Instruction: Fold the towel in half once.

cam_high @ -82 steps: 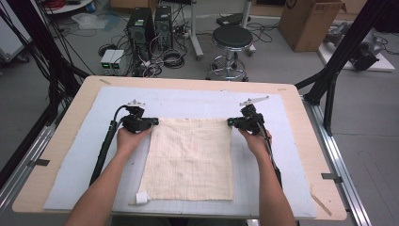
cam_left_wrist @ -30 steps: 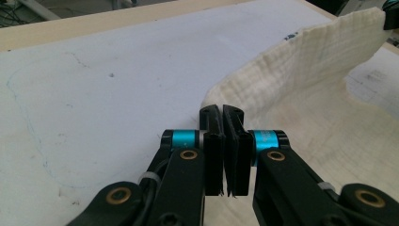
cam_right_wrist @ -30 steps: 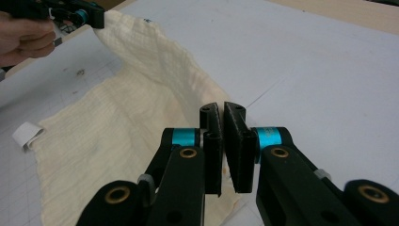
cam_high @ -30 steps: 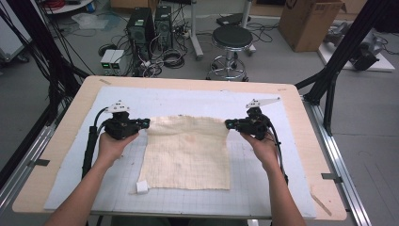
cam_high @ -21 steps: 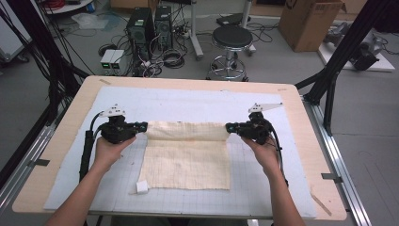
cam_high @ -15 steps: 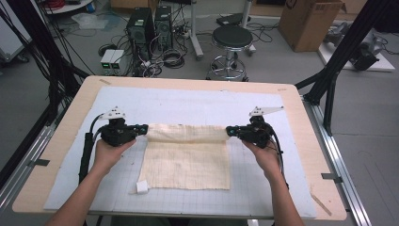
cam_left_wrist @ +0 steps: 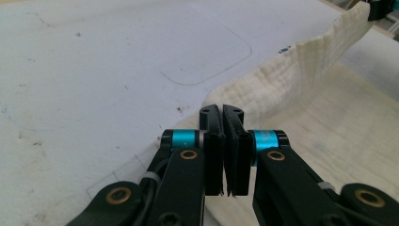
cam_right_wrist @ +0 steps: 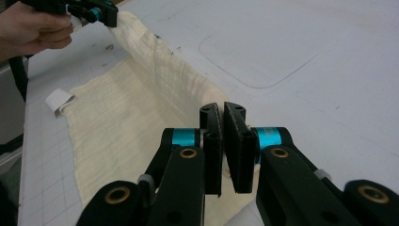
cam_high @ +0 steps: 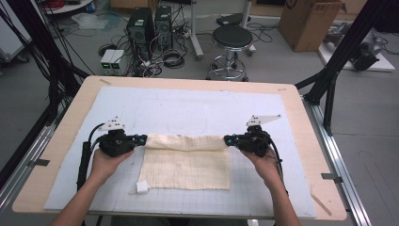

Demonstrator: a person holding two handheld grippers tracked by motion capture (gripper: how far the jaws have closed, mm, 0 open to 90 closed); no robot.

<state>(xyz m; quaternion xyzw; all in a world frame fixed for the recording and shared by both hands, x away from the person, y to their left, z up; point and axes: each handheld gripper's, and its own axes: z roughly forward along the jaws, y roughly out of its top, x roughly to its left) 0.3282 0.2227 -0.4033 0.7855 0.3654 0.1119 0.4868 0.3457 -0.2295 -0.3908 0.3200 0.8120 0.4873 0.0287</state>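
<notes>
Gripping cloth far edge, open mat beyond

Cloth lies on the mat, near side of the table. Left gripper at the cloth's far-left corner, right gripper at far-right. Tag at near-left corner. Stool on the floor behind the table.

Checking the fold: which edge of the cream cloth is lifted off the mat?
The far edge of the cream woven cloth, pinched between the left gripper and right gripper; the near edge lies flat.
</notes>
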